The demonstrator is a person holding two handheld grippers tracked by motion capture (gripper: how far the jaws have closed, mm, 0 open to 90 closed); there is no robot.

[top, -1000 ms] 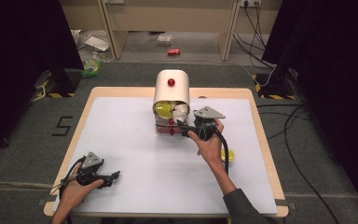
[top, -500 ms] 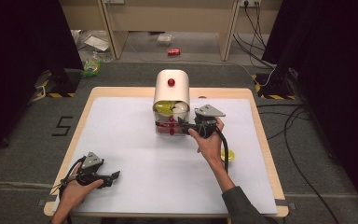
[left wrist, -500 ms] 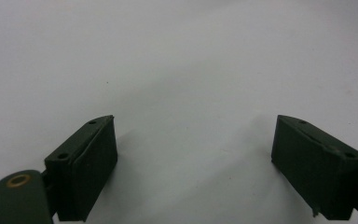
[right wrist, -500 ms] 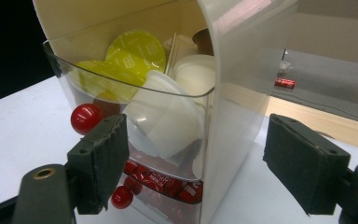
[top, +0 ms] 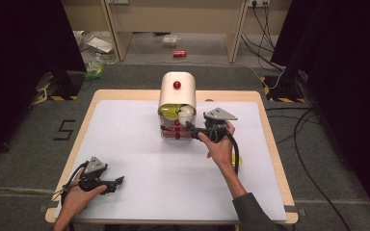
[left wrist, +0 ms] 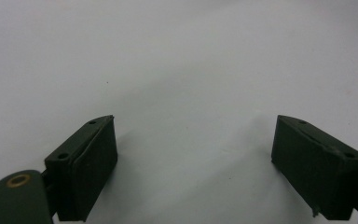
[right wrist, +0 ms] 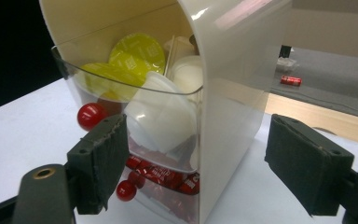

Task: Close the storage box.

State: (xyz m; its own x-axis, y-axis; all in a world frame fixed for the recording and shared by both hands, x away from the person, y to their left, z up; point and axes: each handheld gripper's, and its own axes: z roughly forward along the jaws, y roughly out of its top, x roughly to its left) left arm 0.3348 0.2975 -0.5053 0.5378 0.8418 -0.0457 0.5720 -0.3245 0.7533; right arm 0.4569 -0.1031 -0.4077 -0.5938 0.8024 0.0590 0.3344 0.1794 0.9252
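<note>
A cream container [top: 177,91] with a red knob [top: 177,85] on top stands at the table's far middle. Its clear drawer holds yellow capsules [right wrist: 137,53] and white capsules [right wrist: 161,116]; red capsules [right wrist: 168,177] lie below. My right gripper [top: 191,129] is at the container's [right wrist: 233,93] near right corner and open. In the right gripper view [right wrist: 196,123], one jaw stands before the clear drawer and the other beyond the cream side wall, neither pressing. Its jaws have just been opening slightly. My left gripper [top: 117,184] rests open at the near left, with bare white surface between the jaws [left wrist: 196,123].
A white sheet [top: 139,144] covers the wooden table. A small yellow thing [top: 238,161] lies by the right forearm. A red can [top: 179,53] and litter lie on the floor beyond the table. Cables run along the right side.
</note>
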